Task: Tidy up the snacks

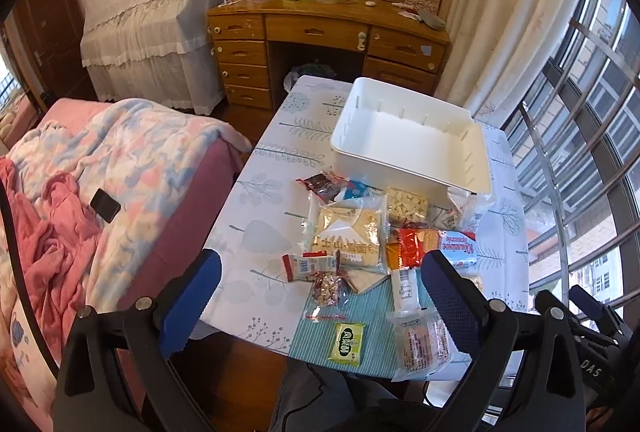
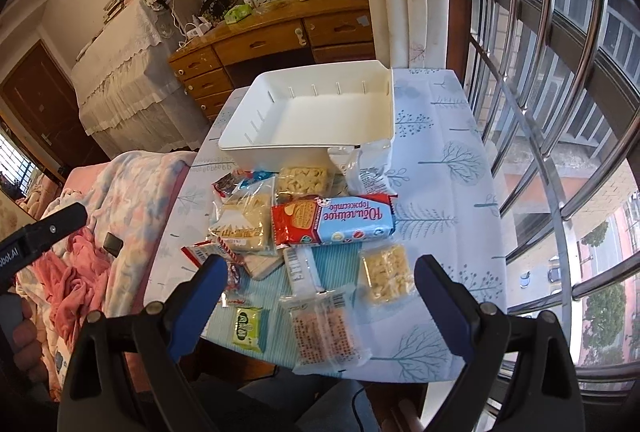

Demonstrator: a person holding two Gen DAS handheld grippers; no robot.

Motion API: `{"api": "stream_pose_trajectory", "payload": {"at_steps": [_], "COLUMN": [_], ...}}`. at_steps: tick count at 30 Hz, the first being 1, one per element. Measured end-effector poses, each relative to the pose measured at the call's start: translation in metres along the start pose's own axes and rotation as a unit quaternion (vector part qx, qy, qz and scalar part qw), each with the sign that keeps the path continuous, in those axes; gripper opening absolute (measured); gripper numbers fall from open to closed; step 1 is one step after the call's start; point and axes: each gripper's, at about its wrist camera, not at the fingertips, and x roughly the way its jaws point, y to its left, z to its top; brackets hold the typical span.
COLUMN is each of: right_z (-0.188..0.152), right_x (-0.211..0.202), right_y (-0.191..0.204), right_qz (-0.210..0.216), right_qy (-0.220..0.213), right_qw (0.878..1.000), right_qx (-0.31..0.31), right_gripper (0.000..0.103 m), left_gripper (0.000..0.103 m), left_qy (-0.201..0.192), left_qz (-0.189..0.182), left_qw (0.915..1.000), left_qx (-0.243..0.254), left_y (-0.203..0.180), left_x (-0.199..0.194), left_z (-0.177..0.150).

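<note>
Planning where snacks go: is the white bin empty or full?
Empty: the white bin shows a bare floor in both views; all snacks lie outside on the table.

Plastic, cloth, wood and metal being shown under daylight.

A smooth, matt white plastic bin (image 2: 316,120) is being seen at frame centre on a printed cloth table cover (image 2: 440,168); glossy, crinkled film wrappers (image 2: 332,218) are being lit below it. Varnished, shiny wood is being shown by the desk (image 1: 320,28) at upper centre, polished metal by the window bars (image 2: 560,192) at right, soft fleece by the blanket (image 1: 100,160) at left.
</note>
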Motion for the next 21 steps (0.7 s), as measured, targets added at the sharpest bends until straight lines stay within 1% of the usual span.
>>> {"api": "stream_pose_trajectory", "payload": {"at_steps": [4,8,11,13,16,19,21], "right_z": [0.002,0.001,0.0,-0.002,-0.004,-0.003,-0.001], "right_x": [-0.004,-0.005,0.0,0.005,0.013,0.026,0.035], "right_y": [-0.007,-0.011,-0.015,-0.017,-0.02,-0.024,-0.027], "right_qz": [-0.002,0.013,0.016,0.015,0.019,0.013,0.012], "right_qy": [-0.01,-0.012,-0.008,-0.005,-0.004,0.007,0.017], "right_qw": [1.0,1.0,1.0,0.999,0.999,1.0,1.0], "right_qx": [-0.014,-0.023,-0.026,-0.03,-0.031,-0.023,-0.015], "right_gripper": [0.095,0.095,0.095,0.095,0.095,0.095,0.095], "left_gripper": [0.1,0.1,0.1,0.1,0.1,0.1,0.1], "left_qy": [0.014,0.022,0.027,0.03,0.037,0.053,0.07], "left_qz": [0.0,-0.019,-0.042,-0.056,-0.067,-0.076,-0.08], "left_qw": [0.9999,0.9996,0.9987,0.9979,0.997,0.9956,0.9941], "left_qx": [-0.006,-0.003,-0.005,-0.005,0.002,0.013,0.021], "left_y": [0.011,0.018,0.023,0.026,0.026,0.025,0.021], "left_x": [0.009,0.02,0.032,0.042,0.06,0.082,0.1], "left_z": [0.0,0.0,0.0,0.001,0.003,0.006,0.01]}}
